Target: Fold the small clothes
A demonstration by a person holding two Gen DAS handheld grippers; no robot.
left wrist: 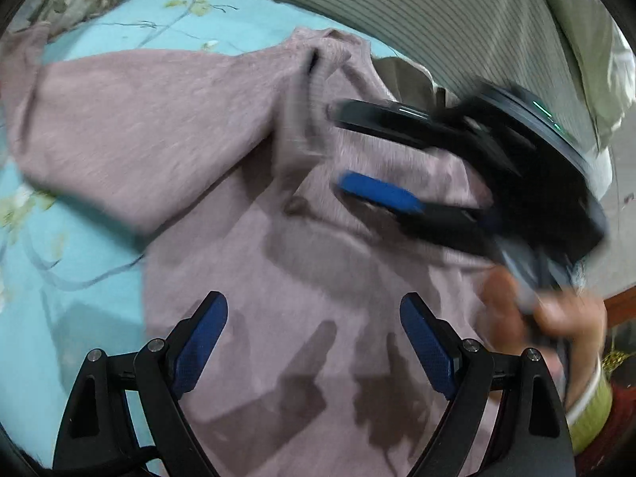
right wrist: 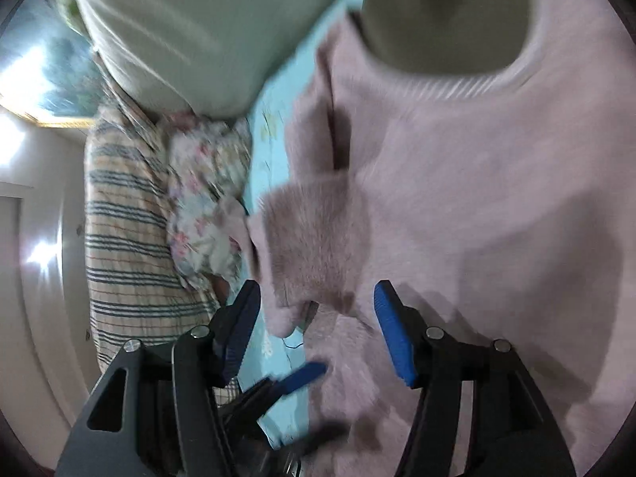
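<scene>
A mauve knit sweater (left wrist: 246,206) lies spread on a light blue floral sheet (left wrist: 59,278). One sleeve (left wrist: 119,127) stretches to the left. My left gripper (left wrist: 314,318) is open and empty above the sweater's body. My right gripper (left wrist: 338,151) shows blurred in the left wrist view, open, over the sweater near the collar (left wrist: 318,63). In the right wrist view my right gripper (right wrist: 316,310) is open above the sweater (right wrist: 477,198), with a folded sleeve end (right wrist: 310,246) between and beyond its fingers. The neck opening (right wrist: 445,12) is at the top.
A grey-green striped quilt (left wrist: 437,12) lies along the far side of the bed. A floral pillow (right wrist: 206,198) and a striped blanket (right wrist: 127,230) lie beyond the sweater. The left gripper's blue finger (right wrist: 302,375) shows low in the right wrist view.
</scene>
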